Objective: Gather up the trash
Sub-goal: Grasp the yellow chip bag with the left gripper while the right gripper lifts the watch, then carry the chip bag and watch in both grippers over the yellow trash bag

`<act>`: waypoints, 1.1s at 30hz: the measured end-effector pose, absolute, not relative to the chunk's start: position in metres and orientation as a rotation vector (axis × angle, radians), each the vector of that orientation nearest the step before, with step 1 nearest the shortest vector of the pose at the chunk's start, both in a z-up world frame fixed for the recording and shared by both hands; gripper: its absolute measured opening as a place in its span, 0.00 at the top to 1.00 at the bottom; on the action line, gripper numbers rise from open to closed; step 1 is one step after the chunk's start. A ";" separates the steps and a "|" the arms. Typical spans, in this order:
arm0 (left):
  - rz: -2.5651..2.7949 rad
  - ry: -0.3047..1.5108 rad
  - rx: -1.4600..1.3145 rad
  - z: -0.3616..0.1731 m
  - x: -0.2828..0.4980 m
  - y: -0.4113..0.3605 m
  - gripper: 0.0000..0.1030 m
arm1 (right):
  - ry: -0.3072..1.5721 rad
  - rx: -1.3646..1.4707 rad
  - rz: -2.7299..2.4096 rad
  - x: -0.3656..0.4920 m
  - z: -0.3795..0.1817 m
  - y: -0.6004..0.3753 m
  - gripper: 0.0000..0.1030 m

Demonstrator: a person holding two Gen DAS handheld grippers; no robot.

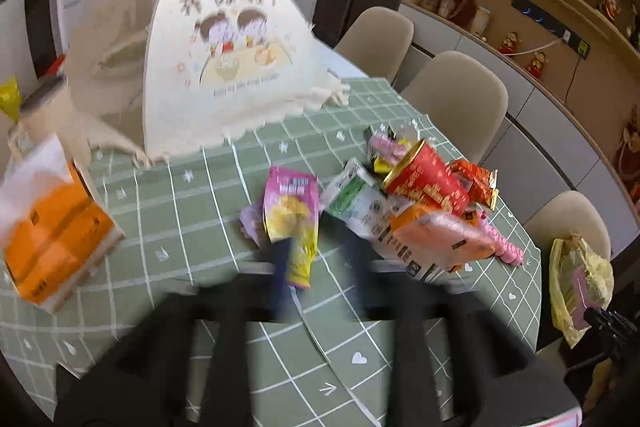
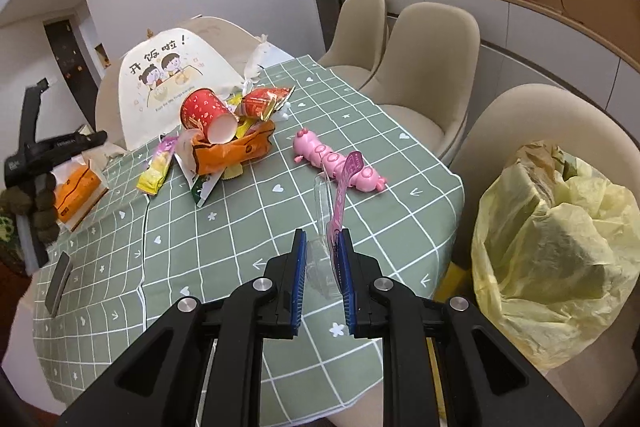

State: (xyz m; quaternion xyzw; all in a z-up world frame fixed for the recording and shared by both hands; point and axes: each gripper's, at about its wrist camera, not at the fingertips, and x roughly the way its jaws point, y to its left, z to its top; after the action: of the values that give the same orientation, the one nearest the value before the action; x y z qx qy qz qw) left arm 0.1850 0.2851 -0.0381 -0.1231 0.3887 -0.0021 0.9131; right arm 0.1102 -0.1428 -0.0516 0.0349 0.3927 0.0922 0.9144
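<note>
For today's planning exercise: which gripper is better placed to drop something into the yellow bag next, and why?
Right. The right gripper is shut on clear plastic packaging, with the yellow bag close beside it; the left gripper looks blurred and empty.

matt green cloth tablecloth, glossy foil snack wrapper, clear plastic blister pack, crinkled yellow plastic bag

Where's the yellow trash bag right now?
In the right wrist view the yellow trash bag sits on the beige chair at the table's right edge, right of the right claw and past the pink caterpillar toy.
</note>
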 end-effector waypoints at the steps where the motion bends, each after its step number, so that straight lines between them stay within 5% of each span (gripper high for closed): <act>1: 0.011 0.815 -0.275 -0.050 0.185 0.287 0.52 | 0.812 0.077 0.192 0.110 -0.052 -0.145 0.84; 9: 0.170 0.908 -0.303 -0.131 0.226 0.292 0.60 | 0.862 0.076 0.152 0.106 -0.070 -0.157 0.84; 11: 0.173 0.932 -0.293 -0.140 0.232 0.289 0.85 | 0.874 0.044 0.145 0.103 -0.073 -0.157 0.84; 14: 0.142 0.938 -0.315 -0.132 0.225 0.287 0.97 | 0.869 0.049 0.145 0.100 -0.070 -0.161 0.84; 24: -0.070 0.768 -0.303 -0.015 0.159 0.245 0.98 | 0.744 0.064 0.141 0.097 -0.025 -0.171 0.84; 33: -0.403 0.714 -0.195 0.041 0.167 0.105 0.98 | 0.641 0.035 0.048 0.088 0.023 -0.226 0.84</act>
State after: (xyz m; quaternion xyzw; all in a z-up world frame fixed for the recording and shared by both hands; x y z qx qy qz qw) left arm 0.1674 0.1048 0.0408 -0.0947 0.3466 -0.1958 0.9124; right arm 0.0881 -0.2264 0.0234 0.0170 0.3151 0.0237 0.9486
